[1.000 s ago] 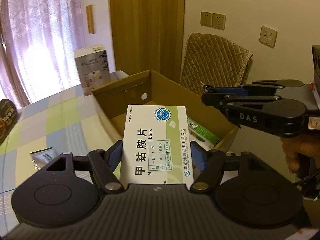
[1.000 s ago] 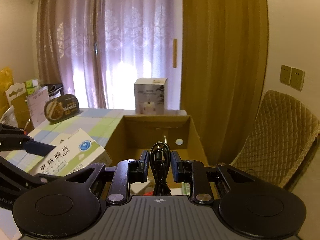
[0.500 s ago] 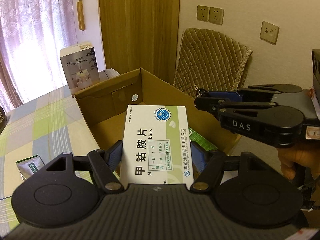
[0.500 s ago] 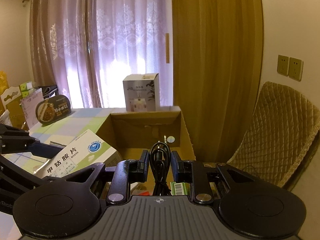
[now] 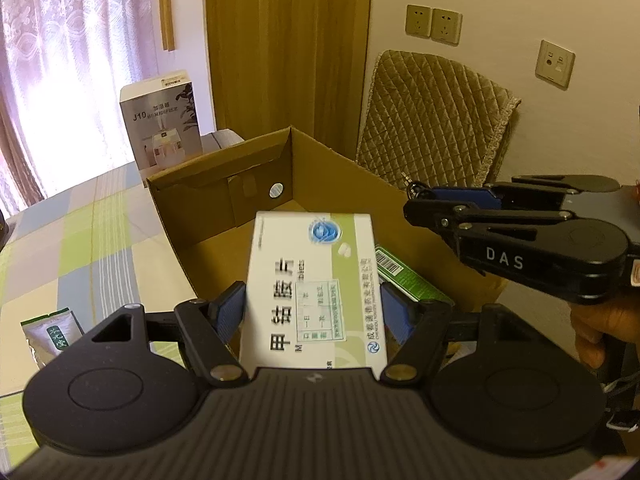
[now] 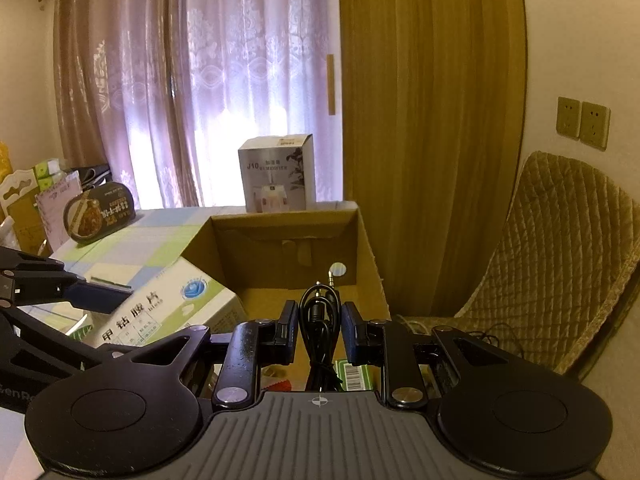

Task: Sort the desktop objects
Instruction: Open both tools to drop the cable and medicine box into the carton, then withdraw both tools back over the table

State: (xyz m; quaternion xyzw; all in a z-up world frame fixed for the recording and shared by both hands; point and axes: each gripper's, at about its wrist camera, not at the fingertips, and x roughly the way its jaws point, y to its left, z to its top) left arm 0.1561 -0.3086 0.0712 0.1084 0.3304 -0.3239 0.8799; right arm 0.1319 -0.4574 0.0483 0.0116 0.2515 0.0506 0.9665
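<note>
Dim warm room, blown-out curtained window (image 6: 224, 128), fisheye-bent edges.

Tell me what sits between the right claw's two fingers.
A coiled black audio cable is pinched between the right claw fingers, its jack plug pointing up over the open cardboard box. The right wrist view shows this.

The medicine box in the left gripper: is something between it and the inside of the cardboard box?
Nothing visible blocks it. The medicine box is held over the open cardboard box; a green packet already lies inside.
</note>
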